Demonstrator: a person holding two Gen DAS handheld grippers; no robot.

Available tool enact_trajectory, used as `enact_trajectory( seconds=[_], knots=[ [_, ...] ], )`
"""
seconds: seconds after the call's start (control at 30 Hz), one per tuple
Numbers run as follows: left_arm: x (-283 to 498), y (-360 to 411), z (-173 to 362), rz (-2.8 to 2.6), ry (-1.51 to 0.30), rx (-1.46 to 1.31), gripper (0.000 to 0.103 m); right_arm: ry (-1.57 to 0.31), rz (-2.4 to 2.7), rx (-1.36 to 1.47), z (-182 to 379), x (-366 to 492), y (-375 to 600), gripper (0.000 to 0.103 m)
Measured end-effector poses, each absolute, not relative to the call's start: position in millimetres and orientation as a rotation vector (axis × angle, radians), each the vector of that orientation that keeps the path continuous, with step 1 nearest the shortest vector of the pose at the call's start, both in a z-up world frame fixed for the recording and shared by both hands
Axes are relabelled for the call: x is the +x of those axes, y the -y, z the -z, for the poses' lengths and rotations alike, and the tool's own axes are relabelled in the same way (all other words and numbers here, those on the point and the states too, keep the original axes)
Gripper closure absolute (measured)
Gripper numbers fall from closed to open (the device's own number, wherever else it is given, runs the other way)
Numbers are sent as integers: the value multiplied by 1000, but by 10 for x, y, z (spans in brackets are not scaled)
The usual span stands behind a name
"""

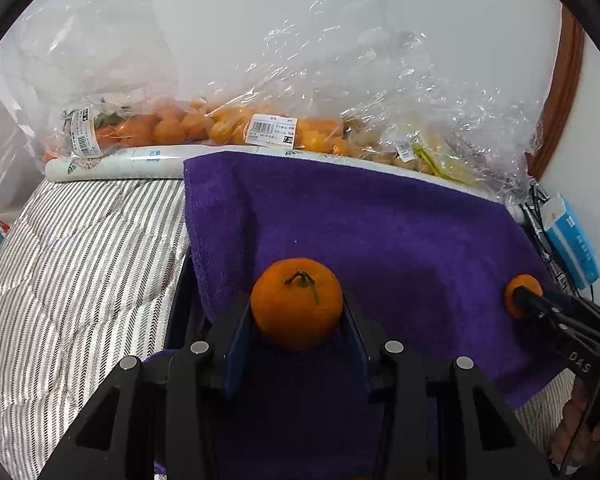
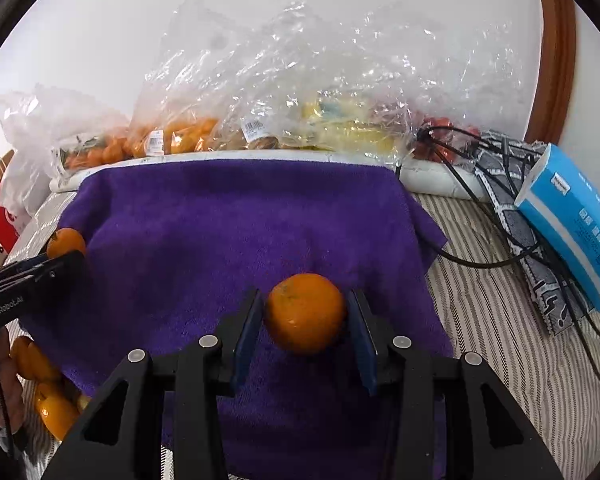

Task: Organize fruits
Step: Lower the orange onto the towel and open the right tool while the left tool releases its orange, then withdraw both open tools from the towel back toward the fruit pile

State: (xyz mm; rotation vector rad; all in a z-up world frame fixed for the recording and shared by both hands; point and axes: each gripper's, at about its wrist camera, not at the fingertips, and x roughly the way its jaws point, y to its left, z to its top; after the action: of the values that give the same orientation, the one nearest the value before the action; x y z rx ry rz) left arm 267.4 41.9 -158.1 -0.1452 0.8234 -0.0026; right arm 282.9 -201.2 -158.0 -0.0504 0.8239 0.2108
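Both of your jaws are clamped on fruit: your left gripper (image 1: 297,312) pinches a stemmed orange (image 1: 296,303), your right gripper (image 2: 305,320) a smooth orange (image 2: 306,313), each over the purple towel (image 1: 380,232). Loose oranges (image 2: 46,392) sit at eight o'clock in the right view, bagged fruit (image 1: 204,124) at twelve. Squeeze harder and you may bruise the skin; let go too high and round fruit could roll off the towel's edge.

Purple towel (image 2: 236,220) spread over striped bedding (image 1: 80,248); blue tissue pack (image 2: 572,220) beside black cables (image 2: 480,264), right.
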Motion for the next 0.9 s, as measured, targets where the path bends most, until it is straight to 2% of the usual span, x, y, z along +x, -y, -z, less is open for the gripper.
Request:
enact_trajectory(
  seconds=[0.23, 0.37, 0.53, 0.9],
  knots=[
    [2673, -436, 1586, 2, -834, -157, 61, -784, -216, -51, 1481, 2779, 2014, 41],
    [2614, -446, 1502, 13, -785, -175, 43, -764, -208, -33, 1424, 2758, 2035, 35],
    [2529, -443, 1385, 14, -720, -175, 37, -726, -202, -3, 1354, 2716, 2073, 35],
    [2448, -470, 1259, -36, -651, -177, 38, -648, -193, -27, 1159, 2588, 2056, 35]
  ],
)
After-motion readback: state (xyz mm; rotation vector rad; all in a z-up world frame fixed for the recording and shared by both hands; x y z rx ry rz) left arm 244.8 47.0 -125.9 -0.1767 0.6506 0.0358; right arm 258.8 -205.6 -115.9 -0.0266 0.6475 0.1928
